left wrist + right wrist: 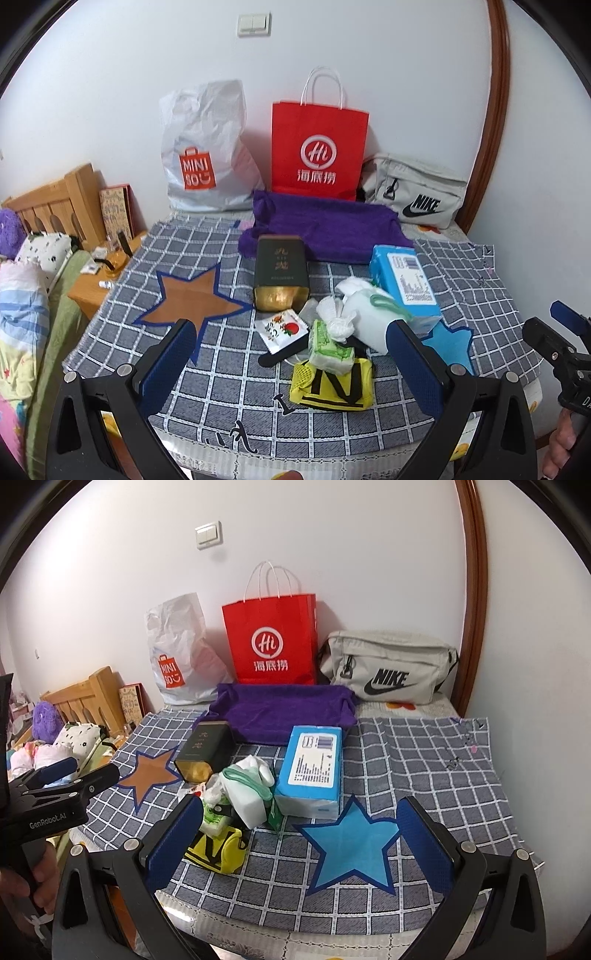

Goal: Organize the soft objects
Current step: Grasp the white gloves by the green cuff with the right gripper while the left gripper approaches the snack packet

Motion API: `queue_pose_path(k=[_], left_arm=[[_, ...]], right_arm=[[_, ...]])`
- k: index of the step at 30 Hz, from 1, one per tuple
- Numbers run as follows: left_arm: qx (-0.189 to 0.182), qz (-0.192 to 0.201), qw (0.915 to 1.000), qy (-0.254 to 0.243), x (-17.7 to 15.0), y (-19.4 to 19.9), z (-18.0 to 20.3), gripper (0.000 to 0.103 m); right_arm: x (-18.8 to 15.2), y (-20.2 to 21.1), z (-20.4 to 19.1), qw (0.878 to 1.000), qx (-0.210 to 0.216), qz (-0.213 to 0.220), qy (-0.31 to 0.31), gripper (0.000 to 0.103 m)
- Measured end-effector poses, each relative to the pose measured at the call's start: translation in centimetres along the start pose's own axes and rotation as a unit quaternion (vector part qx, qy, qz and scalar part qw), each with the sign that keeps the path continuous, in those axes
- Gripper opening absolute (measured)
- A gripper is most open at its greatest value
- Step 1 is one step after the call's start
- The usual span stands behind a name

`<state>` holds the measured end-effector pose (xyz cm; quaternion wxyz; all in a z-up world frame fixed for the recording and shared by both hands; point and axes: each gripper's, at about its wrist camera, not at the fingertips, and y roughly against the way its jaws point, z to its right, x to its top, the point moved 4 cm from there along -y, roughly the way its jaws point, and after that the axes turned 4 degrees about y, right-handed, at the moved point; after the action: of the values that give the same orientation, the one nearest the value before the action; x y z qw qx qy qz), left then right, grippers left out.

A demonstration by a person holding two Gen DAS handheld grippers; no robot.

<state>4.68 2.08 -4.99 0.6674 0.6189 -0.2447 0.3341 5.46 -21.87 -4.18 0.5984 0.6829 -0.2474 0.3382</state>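
Your left gripper (293, 349) hangs with its blue pads spread wide and nothing between them, aimed over the near edge of the checked cloth (229, 376). Straight ahead of it sits the heap of soft things: the yellow pouch (332, 384) lies nearest you, the green tissue pack (328, 350) rests on its far edge, and the white knotted bag (338, 319) sits just beyond that. Left of the pouch lies the small snack sachet (282, 328); behind the sachet lies the dark tin (280, 273), its gold end facing you. Right of the pouch you have the white roll with a green loop (373, 314), touching the blue tissue pack (406, 284).

Your right gripper (301, 836) is likewise wide apart and empty, hovering over the blue star (351, 845), so the pouch sits off by its left finger. Beyond the heap spreads the purple towel (321, 225), and behind it, against the wall, stand the white Miniso bag (207, 155), the red paper bag (319, 147) and the grey Nike bag (413, 192).
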Motion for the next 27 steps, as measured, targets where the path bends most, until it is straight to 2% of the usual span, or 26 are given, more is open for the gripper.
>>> queue_pose_path(k=[7,12,18,22,27], left_arm=[[0.013,-0.037,0.9991,0.016,-1.3,-4.0,-1.9,0.101],[0.022,-0.053,0.9978,0.034,-2.1,-6.4,-3.5,0.098],[0.017,-0.066,0.9968,0.041,-2.9,-8.9,-4.7,0.098],[0.012,-0.078,0.9961,0.041,-3.3,-10.5,-5.0,0.098],[-0.001,-0.088,0.9954,0.038,-3.6,-11.8,-5.1,0.098]], right_arm=[[-0.9,-4.1,-0.8,0.999,0.017,-0.024,0.02,0.101],[-0.9,-7.5,-1.9,0.997,0.04,-0.034,0.048,0.088],[-0.1,-10.9,-4.0,0.993,0.089,-0.044,0.058,0.087],[0.7,-13.7,-5.5,0.991,0.104,-0.057,0.063,0.086],[0.7,-16.8,-6.3,0.988,0.114,-0.082,0.066,0.075]])
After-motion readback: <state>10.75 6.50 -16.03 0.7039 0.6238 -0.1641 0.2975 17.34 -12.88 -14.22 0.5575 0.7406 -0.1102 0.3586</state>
